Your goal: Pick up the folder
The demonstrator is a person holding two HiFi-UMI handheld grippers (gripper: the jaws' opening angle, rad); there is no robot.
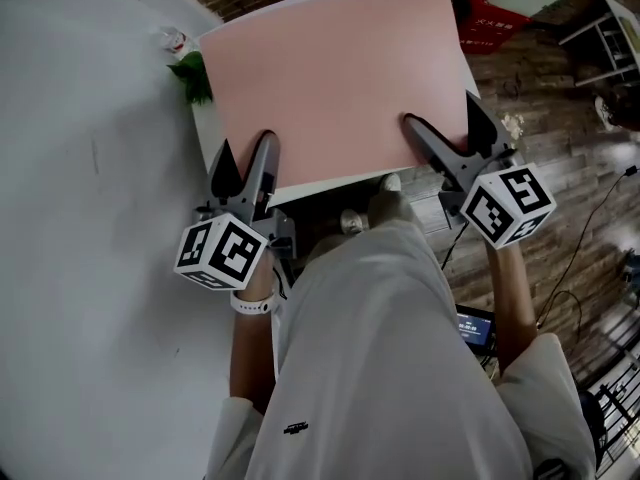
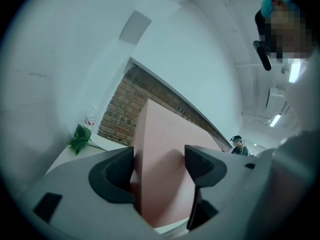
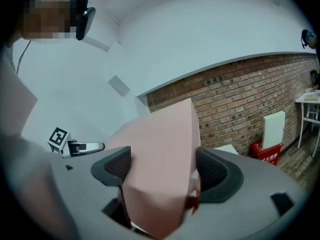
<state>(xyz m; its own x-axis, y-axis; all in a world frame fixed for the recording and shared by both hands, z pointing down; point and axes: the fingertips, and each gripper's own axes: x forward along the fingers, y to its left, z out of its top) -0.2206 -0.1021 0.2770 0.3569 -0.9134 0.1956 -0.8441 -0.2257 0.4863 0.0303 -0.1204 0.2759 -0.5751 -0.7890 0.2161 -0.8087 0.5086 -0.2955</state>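
I seem to be in a lab or studio workspace, bare brick wall [image 3: 240, 99] under white plaster, white table [image 1: 205, 133], wood plank floor [image 1: 560, 138] with a loose cable [image 1: 598, 208], red crate [image 1: 485, 23], ceiling strip light [image 2: 275, 120], another person [image 2: 237, 144] in the background.

Cannot see most of the white table [image 1: 207, 133], bar strips along its left and near edges, for the pink folder [image 1: 340, 78] over it. Cannot identify the small clear thing [image 1: 175, 40] at the table's far left corner, too blurred. Loses part of the green sprig [image 1: 195, 76] behind the folder's left edge. Cannot read the print on the red crate [image 1: 488, 23], nor the lit screen [image 1: 474, 328] half behind the right forearm [image 1: 512, 298]. In the left gripper view, cannot make out the far-off person [image 2: 239, 145], too small.
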